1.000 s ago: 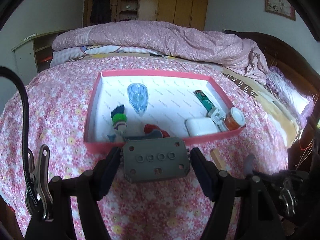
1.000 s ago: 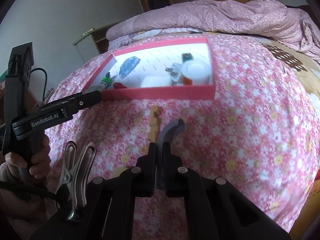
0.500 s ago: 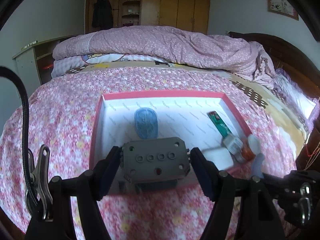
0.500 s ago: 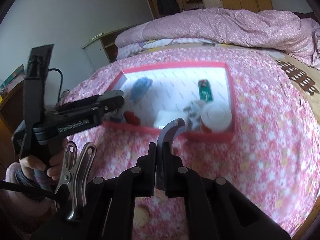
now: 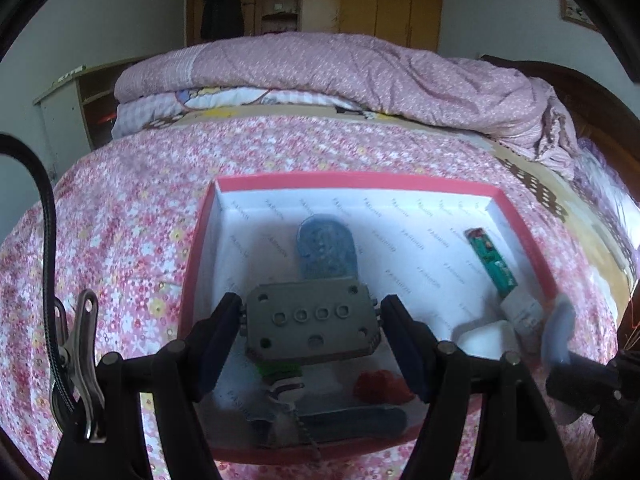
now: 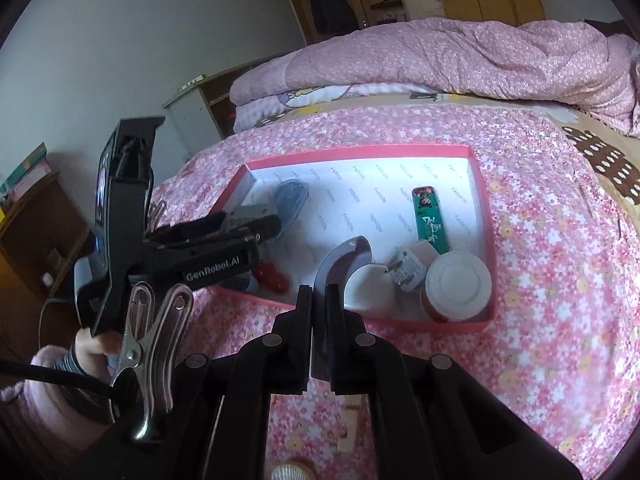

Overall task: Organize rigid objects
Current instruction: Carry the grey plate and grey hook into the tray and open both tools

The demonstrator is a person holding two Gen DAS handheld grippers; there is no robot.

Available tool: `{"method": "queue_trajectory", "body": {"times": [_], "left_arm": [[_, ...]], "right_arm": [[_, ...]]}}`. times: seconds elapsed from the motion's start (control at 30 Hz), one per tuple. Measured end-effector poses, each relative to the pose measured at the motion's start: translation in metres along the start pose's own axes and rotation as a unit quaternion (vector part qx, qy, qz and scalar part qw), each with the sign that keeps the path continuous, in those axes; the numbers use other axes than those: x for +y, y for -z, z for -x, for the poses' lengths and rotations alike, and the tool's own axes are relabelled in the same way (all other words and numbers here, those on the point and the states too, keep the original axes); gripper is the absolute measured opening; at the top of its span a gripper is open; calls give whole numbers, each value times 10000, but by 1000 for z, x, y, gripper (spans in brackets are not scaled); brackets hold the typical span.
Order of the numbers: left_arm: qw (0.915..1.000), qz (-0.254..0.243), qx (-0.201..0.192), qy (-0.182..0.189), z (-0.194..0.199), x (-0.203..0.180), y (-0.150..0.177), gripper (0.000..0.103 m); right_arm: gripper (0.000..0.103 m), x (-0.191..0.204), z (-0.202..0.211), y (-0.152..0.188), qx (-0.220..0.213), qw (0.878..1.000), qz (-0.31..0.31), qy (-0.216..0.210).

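A: Left hand-held gripper [image 5: 312, 332]: what have you got in it?

B: You're holding a grey rectangular block [image 5: 311, 325] with a row of round sockets on its face. The pads press its two short ends, so the jaws stand fairly wide. It hangs over the near left part of the red box [image 5: 524, 224], above the white lining.

A: And the right hand-held gripper [image 6: 319, 312]?

B: Your jaws are pinched together on a thin curved piece [image 6: 340, 264], grey and blade-like, that sticks up past the fingertips and bends to the right. It hovers at the near rim of the box. What the piece is I cannot tell.

A: The box itself?

B: It sits on the bed's pink flowered spread [image 6: 560, 320]. Inside: a blue translucent oval piece [image 5: 326, 250] toward the middle, a green stick with a cartoon print [image 6: 430, 220] along the right side, a white plug adapter [image 6: 408, 270] at its near end, and a jar with a white lid [image 6: 458, 284] in the near right corner. A white rounded case [image 6: 366, 286] lies just beside the plug. Something red [image 5: 380, 388] lies by the near wall, with a flat grey tool [image 5: 352, 422] and a small green-topped item [image 5: 280, 370] under your left load.

A: Anything of you showing?

B: Your left hand [image 6: 94, 354], in a pink sleeve, around the left handle.
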State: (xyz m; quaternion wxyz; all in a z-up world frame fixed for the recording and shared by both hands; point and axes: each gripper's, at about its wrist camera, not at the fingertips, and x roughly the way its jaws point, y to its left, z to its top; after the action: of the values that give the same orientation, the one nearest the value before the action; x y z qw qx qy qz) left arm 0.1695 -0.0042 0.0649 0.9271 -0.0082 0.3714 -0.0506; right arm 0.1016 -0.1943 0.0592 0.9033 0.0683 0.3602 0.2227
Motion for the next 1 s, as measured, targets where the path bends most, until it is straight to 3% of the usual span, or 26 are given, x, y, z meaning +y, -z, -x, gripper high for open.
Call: {"method": "queue_trajectory", "body": {"times": [0.23, 0.6, 0.67, 0.77, 1.0], "left_arm": [[9994, 273, 61, 186, 1, 9, 4, 76], [9996, 189, -15, 218, 11, 5, 8, 76], [9996, 178, -18, 216, 12, 5, 8, 76], [9996, 179, -15, 223, 12, 5, 8, 76], [9995, 168, -38, 250, 17, 2, 9, 80]], "right_arm": [[7, -4, -14, -15, 50, 10000, -47, 49], [8, -15, -45, -50, 95, 9996, -120, 257], [11, -15, -47, -54, 61, 9995, -121, 297], [24, -14, -44, -56, -21, 9993, -122, 364], [25, -9, -29, -49, -82, 9993, -78, 347]]}}
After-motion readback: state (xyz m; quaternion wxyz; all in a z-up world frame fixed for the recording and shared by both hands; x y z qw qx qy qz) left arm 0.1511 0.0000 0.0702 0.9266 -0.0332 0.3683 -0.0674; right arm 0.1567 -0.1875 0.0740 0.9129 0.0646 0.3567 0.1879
